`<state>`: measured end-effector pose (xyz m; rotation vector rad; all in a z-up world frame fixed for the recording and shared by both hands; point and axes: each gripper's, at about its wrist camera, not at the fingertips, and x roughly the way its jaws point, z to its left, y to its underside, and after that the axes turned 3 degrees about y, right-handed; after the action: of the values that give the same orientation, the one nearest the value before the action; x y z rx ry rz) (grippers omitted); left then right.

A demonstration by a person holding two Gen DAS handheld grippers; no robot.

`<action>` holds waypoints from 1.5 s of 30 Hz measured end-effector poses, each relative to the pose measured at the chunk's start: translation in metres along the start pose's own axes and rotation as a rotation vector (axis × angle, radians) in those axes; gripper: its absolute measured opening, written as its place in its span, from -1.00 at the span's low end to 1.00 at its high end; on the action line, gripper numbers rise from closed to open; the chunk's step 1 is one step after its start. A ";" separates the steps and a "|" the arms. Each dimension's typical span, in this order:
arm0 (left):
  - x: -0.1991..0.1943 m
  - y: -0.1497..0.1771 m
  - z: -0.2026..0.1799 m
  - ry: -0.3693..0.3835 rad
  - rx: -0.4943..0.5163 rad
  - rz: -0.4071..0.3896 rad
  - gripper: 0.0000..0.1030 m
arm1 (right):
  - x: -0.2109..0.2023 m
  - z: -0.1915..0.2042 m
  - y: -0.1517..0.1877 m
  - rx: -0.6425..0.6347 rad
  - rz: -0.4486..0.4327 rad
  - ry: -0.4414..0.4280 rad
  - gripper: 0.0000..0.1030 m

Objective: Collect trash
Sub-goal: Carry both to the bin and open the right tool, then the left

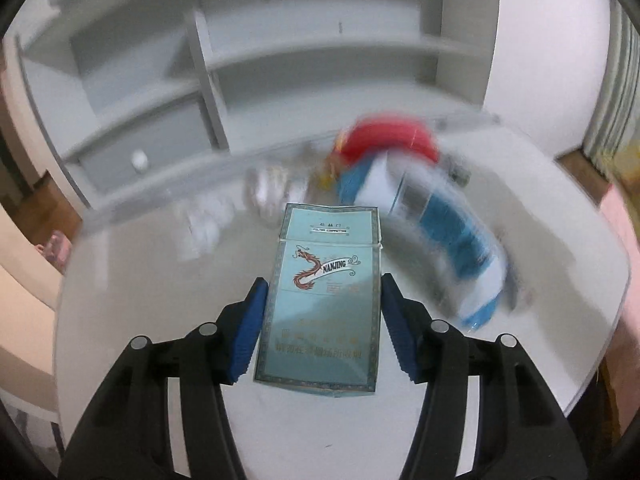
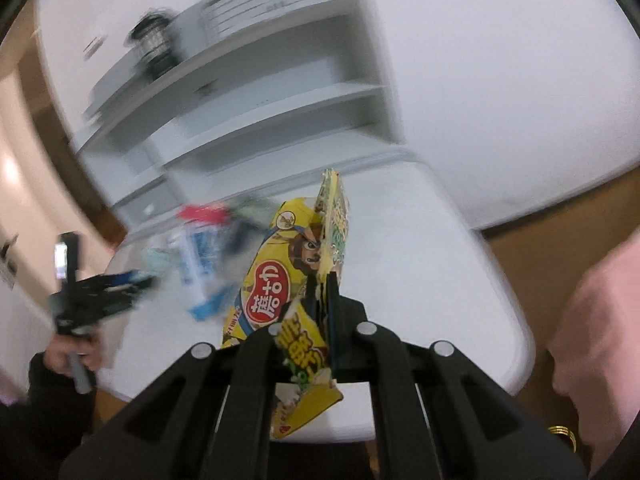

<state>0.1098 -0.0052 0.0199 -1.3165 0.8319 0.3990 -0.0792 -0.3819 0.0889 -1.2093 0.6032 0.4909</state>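
Note:
A light-blue cigarette pack (image 1: 320, 300) with a red dragon print stands sharp between the blue pads (image 1: 250, 320) of my left gripper (image 1: 323, 280), which is shut on its two long edges above the white table (image 1: 160, 312). In the right wrist view my right gripper (image 2: 326, 284) is shut on a crumpled yellow snack bag (image 2: 272, 280), which hangs to the left of the black fingers (image 2: 340, 312), lifted over the table (image 2: 420, 260). My left gripper (image 2: 120, 284) also shows there, blurred at the left, held by a hand (image 2: 68, 352).
More litter lies blurred on the table's far side: a blue-and-white wrapper (image 1: 452, 240), a red item (image 1: 388, 136) and crumpled white bits (image 1: 272, 192). A grey shelf unit (image 1: 280, 60) stands behind the table. Something pink (image 2: 600, 320) fills the right edge over brown floor (image 2: 540, 248).

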 end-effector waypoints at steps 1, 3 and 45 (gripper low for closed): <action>-0.009 -0.006 -0.011 0.010 0.007 -0.028 0.08 | -0.009 -0.021 0.006 0.039 -0.010 0.028 -0.90; -0.021 -0.019 -0.043 0.062 0.044 -0.071 0.08 | -0.029 -0.070 0.023 0.120 -0.026 0.110 -0.90; 0.159 0.279 -0.695 0.792 0.815 0.402 0.08 | -0.051 -0.438 0.422 0.978 0.209 0.575 -0.89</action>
<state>-0.1903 -0.6299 -0.3055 -0.4947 1.7103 -0.1924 -0.4623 -0.6831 -0.2784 -0.3233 1.2803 -0.0335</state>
